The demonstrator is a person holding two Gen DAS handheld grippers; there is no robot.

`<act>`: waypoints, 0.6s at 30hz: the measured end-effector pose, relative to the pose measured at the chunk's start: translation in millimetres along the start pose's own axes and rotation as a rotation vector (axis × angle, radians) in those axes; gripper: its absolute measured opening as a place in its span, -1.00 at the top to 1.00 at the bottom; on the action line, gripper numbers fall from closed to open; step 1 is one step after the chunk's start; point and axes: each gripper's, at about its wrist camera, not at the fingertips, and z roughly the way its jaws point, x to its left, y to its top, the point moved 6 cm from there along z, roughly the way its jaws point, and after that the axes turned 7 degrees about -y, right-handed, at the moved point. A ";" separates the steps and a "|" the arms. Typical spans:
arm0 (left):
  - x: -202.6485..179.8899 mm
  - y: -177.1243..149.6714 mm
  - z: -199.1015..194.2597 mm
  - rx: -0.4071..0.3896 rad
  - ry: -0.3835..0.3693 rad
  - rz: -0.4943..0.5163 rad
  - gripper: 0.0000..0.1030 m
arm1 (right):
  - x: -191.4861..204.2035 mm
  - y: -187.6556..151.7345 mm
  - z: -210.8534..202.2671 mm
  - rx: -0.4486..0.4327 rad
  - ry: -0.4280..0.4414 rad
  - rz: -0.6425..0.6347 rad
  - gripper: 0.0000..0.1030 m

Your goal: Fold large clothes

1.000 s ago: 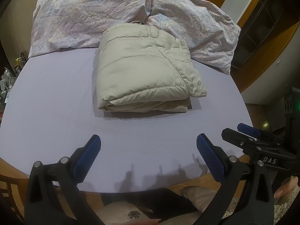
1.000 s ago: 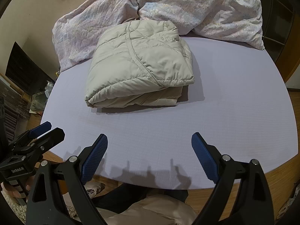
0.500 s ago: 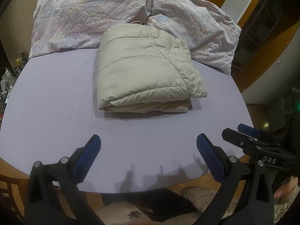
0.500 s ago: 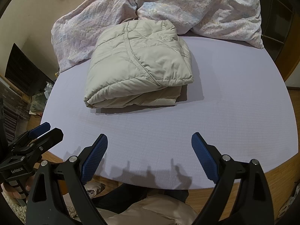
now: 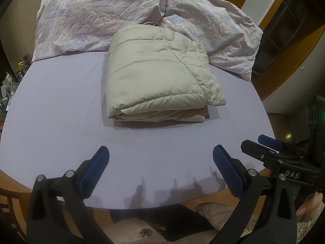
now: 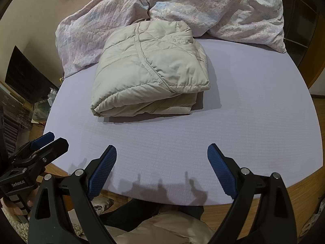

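A beige puffer jacket [image 5: 160,75] [image 6: 150,69] lies folded into a thick rectangular bundle on the lavender bed sheet [image 5: 56,105] [image 6: 254,105]. My left gripper [image 5: 160,152] hangs open over the near edge of the bed, well short of the jacket, nothing between its blue pads. My right gripper [image 6: 161,152] is likewise open and empty above the near edge. The right gripper [image 5: 262,144] shows at the right edge of the left wrist view. At the left edge of the right wrist view the left gripper [image 6: 50,139] shows.
A crumpled floral duvet [image 5: 126,10] [image 6: 213,6] is heaped along the far side, touching the jacket's far end. The wooden bed frame [image 6: 284,201] runs under the sheet's near edge. Clutter sits on a low stand [image 6: 40,105] at left. Wooden cabinets [image 5: 284,40] stand at right.
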 end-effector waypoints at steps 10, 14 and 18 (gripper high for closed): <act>-0.2 -0.1 -0.7 0.000 0.002 -0.001 -0.95 | 0.6 0.0 0.5 0.000 0.000 0.000 -0.80; -0.4 0.4 -1.1 0.000 0.001 0.000 -0.95 | 1.0 0.2 0.5 -0.001 -0.001 0.002 -0.80; 0.1 0.5 -1.4 0.001 0.001 0.000 -0.95 | 1.8 -0.3 0.6 -0.001 0.000 0.002 -0.80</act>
